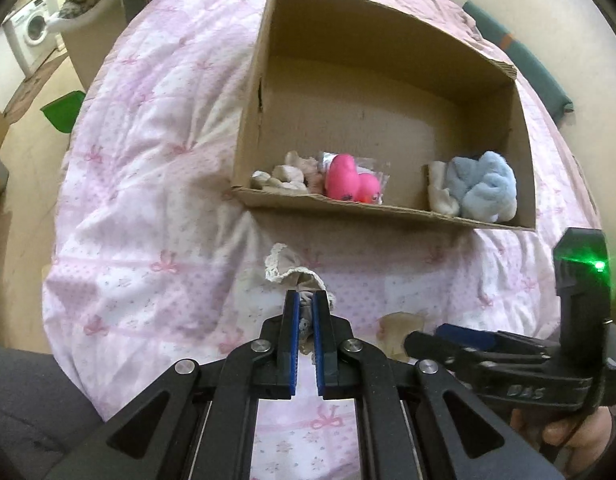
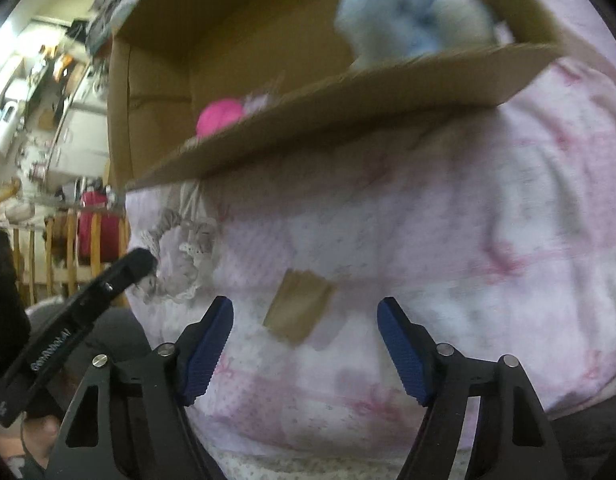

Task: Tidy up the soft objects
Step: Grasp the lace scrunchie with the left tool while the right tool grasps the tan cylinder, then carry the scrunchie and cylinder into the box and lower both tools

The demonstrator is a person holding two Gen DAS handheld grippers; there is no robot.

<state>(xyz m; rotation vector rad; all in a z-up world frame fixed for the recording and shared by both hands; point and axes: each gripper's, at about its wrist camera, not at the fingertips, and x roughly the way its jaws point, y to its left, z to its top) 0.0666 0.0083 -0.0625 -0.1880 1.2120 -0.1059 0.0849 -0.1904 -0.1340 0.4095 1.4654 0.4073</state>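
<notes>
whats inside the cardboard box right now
Inside the box: beige socks, a pink toy in clear wrap and a blue cloth beside a cream one. The near wall hides their lower parts and the floor under them.

My left wrist camera looks steeply down along its fingers, close over the quilt; my right looks down lower and nearer; both share the box and quilt.
</notes>
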